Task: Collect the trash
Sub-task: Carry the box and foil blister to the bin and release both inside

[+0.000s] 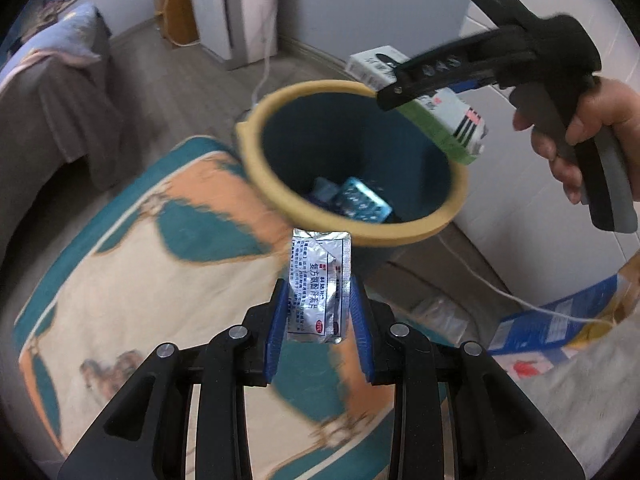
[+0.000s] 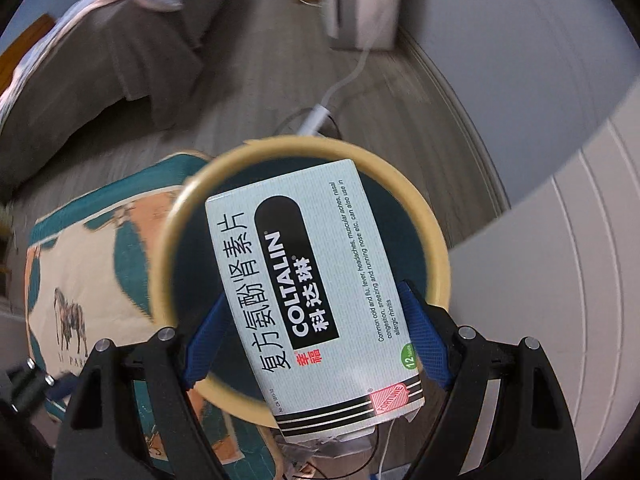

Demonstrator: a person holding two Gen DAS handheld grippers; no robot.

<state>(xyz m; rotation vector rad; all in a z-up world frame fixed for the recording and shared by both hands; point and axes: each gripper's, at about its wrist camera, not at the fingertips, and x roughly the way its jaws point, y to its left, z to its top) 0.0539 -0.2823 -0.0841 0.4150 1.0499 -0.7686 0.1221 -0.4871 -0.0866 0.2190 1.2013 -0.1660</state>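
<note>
My left gripper [image 1: 319,294] is shut on a silver foil medicine sachet [image 1: 319,286], held upright just short of the near rim of a dark blue bin with a tan rim [image 1: 360,236]. A blue blister pack [image 1: 362,202] lies in the bin's bottom. My right gripper [image 2: 316,340] is shut on a white Coltalin medicine box [image 2: 316,300] and holds it over the bin's tan rim [image 2: 430,240]. The left wrist view shows the right gripper from the side, with the box [image 1: 448,120] over the bin's far rim.
The bin stands beside a teal, orange and cream rug [image 1: 132,280] on grey wood floor. A blue and white carton [image 1: 552,328] and a clear plastic wrapper [image 1: 440,316] lie to the right. A white cabinet [image 2: 540,280] stands right, a bed [image 2: 100,60] far left, a white cable [image 2: 340,92] behind.
</note>
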